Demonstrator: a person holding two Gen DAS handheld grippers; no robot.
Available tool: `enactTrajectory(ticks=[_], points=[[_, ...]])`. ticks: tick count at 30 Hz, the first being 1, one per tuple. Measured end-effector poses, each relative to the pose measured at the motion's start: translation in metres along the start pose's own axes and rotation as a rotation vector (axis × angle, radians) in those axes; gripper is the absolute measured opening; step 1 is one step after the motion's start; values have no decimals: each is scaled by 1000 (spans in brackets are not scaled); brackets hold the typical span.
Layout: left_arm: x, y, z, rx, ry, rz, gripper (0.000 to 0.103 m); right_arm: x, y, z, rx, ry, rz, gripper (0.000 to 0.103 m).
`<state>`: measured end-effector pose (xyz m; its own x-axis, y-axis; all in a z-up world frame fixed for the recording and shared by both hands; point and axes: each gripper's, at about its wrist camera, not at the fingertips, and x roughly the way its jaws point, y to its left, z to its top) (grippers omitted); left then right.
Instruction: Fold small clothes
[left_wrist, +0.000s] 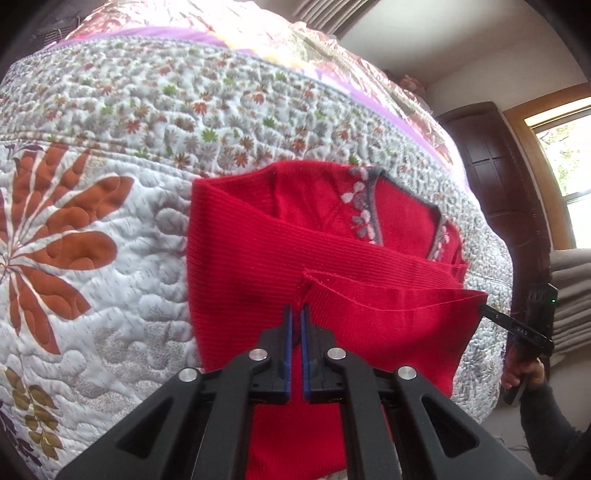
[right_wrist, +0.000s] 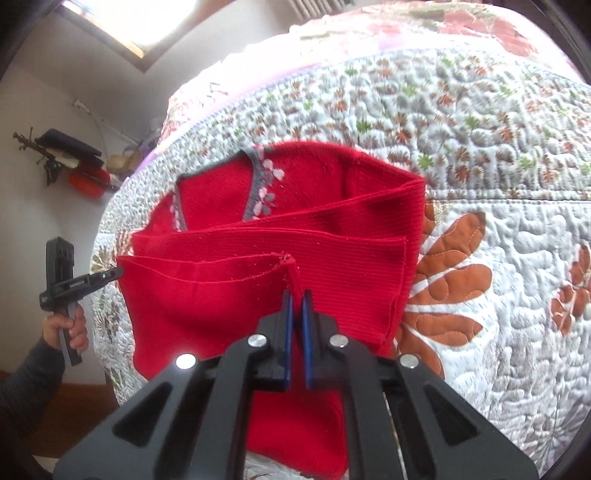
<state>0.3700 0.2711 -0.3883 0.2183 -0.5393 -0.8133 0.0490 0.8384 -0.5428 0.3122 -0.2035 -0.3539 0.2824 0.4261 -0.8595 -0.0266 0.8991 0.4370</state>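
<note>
**Hem pinched at both corners, final fold under way**

The left gripper (left_wrist: 296, 314) is pinching the bottom hem of the red sweater (left_wrist: 332, 236), its blue-padded jaws drawn narrow with a ridge of knit bunched between them. The right gripper (right_wrist: 296, 299) is doing the same at the other end of that hem, jaws nearly together on a puckered corner of the fabric. Each camera is also catching the opposite tool at the far hem corner, held by a hand (right_wrist: 68, 328) in a dark sleeve.

Between the two grips the hem is lifting clear of the layers beneath and running as a fairly taut stitched edge. Beyond it, the sweater is lying on the quilted bedspread (left_wrist: 110, 229), near the bed's edge. Two ribbed sleeves appear to be already folded across the chest, one crossing above the other, with the grey neckline trim and its pale flower embroidery (left_wrist: 364, 206) showing past them.

By my reading, the sleeve folds are done and the bottom-to-top fold is just beginning: the hem is raised but not yet carried toward the neckline. What seems left is laying that edge over the crossed sleeves, releasing, and perhaps smoothing. No other garments are showing in either view, so whether more are waiting cannot be told.
</note>
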Motion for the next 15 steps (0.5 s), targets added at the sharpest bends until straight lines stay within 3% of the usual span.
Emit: enactTrajectory(ticks=[9, 15], points=[[-57, -27, 6, 25, -109, -63, 3, -49, 20, 3, 27, -104, 24, 3], [-75, -38, 24, 55, -140, -68, 3, -72, 28, 21, 17, -147, 21, 3]])
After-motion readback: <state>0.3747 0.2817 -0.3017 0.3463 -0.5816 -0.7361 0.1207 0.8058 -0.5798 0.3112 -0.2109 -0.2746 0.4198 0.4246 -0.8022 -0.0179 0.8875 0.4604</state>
